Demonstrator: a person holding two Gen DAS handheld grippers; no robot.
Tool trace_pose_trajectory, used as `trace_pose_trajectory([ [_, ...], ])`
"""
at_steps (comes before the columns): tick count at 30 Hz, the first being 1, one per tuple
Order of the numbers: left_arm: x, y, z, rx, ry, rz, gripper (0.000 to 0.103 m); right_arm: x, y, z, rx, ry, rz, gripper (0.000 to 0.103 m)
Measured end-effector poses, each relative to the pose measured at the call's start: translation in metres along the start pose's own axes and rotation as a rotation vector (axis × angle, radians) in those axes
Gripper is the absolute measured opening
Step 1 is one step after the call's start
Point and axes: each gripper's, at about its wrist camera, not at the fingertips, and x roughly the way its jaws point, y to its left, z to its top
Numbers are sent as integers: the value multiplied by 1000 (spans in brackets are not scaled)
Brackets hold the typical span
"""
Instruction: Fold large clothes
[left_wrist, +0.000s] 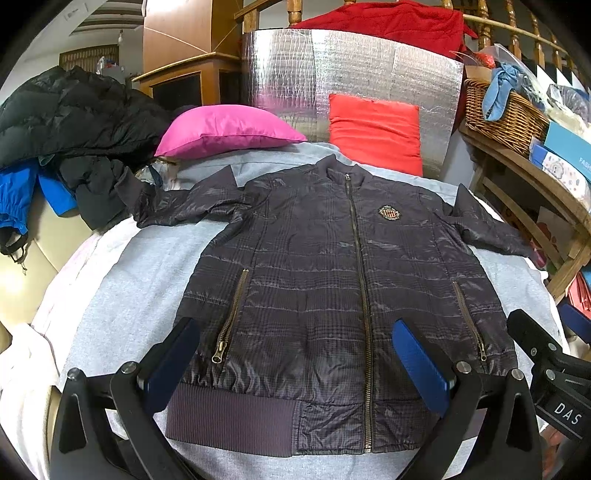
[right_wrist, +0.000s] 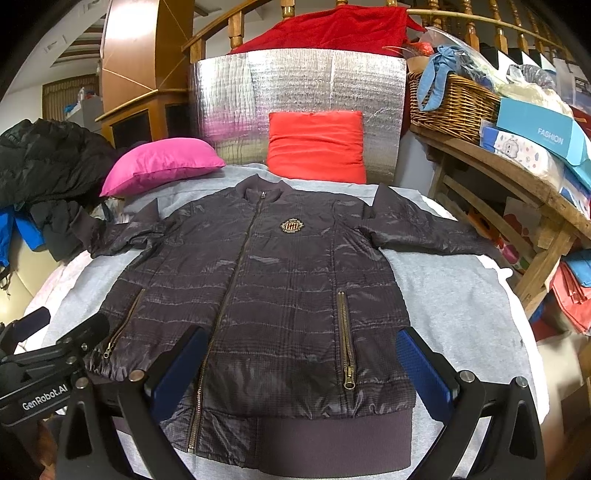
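A dark grey plaid jacket (left_wrist: 317, 280) lies flat, front up and zipped, on a grey sheet (left_wrist: 140, 273), with both sleeves spread sideways. It also shows in the right wrist view (right_wrist: 273, 295). My left gripper (left_wrist: 295, 362) is open and empty, hovering over the jacket's lower left part near the ribbed hem. My right gripper (right_wrist: 303, 369) is open and empty over the lower right part. Each gripper shows at the edge of the other's view: the right one (left_wrist: 546, 354), the left one (right_wrist: 55, 332).
A pink pillow (left_wrist: 225, 129) and a red pillow (left_wrist: 376, 136) lie behind the collar against a silver foil panel (left_wrist: 354, 66). A heap of black and blue coats (left_wrist: 66, 140) is at the left. A wooden shelf with a wicker basket (right_wrist: 450, 103) and boxes stands at the right.
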Motion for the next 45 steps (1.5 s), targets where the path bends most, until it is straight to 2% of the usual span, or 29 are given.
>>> trace_pose_trajectory([
  [10,6,2,-1,-2,-3,3,103,6,-2,-3,-4,11,4,103],
  [16,19,5,-3,-4,12,12,103,17,-21,-7,49,44,63,103],
  [19,28,8,-6,1,19,26,103,31,-45,-14,132,88,122,103],
  [24,52,18,-6,-11,45,41,103,54,-108,-18,354,112,242,103],
  [28,73,23,-1,-12,47,54,103,90,-188,-15,659,139,386,103],
  [29,80,24,1,-12,48,59,103,97,-201,-13,706,138,394,103],
  [33,108,29,9,-29,65,71,103,133,-269,2,893,104,388,103],
  [38,140,29,18,-44,84,68,103,187,-327,31,1005,84,340,102],
  [42,158,26,26,-47,70,43,103,231,-363,48,1086,70,288,90],
  [43,163,25,28,-46,68,37,103,242,-369,49,1101,75,276,89],
  [45,171,24,32,-45,65,25,103,267,-383,54,1132,95,256,80],
])
